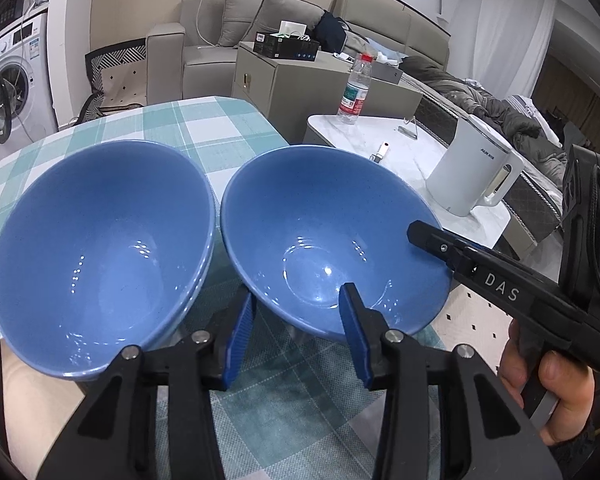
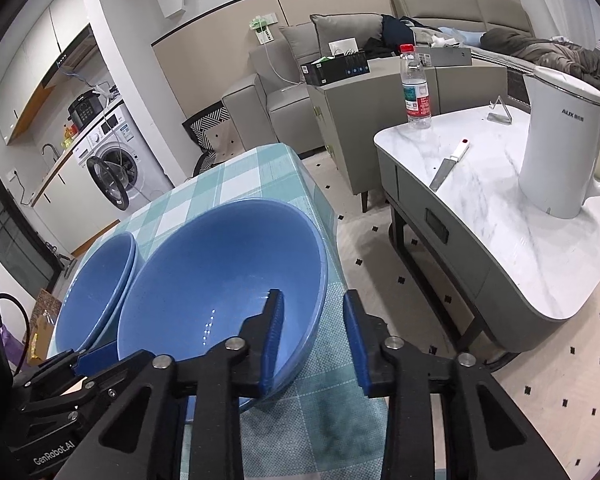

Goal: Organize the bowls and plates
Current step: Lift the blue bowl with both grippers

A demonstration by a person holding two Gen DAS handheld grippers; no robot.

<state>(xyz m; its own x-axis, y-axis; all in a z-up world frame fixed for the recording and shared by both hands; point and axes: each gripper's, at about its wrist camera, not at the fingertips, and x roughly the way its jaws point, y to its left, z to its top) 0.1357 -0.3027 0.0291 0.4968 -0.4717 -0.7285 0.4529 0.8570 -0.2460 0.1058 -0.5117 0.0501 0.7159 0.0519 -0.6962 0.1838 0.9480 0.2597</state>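
Observation:
Two blue bowls stand side by side on a green checked tablecloth (image 1: 204, 120). The left one is a nested stack (image 1: 100, 248), with a double rim that also shows on the stack in the right wrist view (image 2: 96, 292). My left gripper (image 1: 298, 292) straddles the near rim of the single right bowl (image 1: 332, 240), one finger outside and one inside, with cloth showing between them. My right gripper (image 2: 313, 294) straddles the same bowl (image 2: 220, 272) at its right rim. Its left finger lies inside and its right finger (image 2: 356, 340) stands a small gap off the outer wall.
The bowl sits close to the table's right edge (image 2: 328, 240). Beyond a strip of floor stands a marble side table (image 2: 500, 240) with a white kettle (image 2: 560, 152), a knife (image 2: 444, 172) and a water bottle (image 2: 416, 92). A hand (image 1: 548, 392) holds the right gripper.

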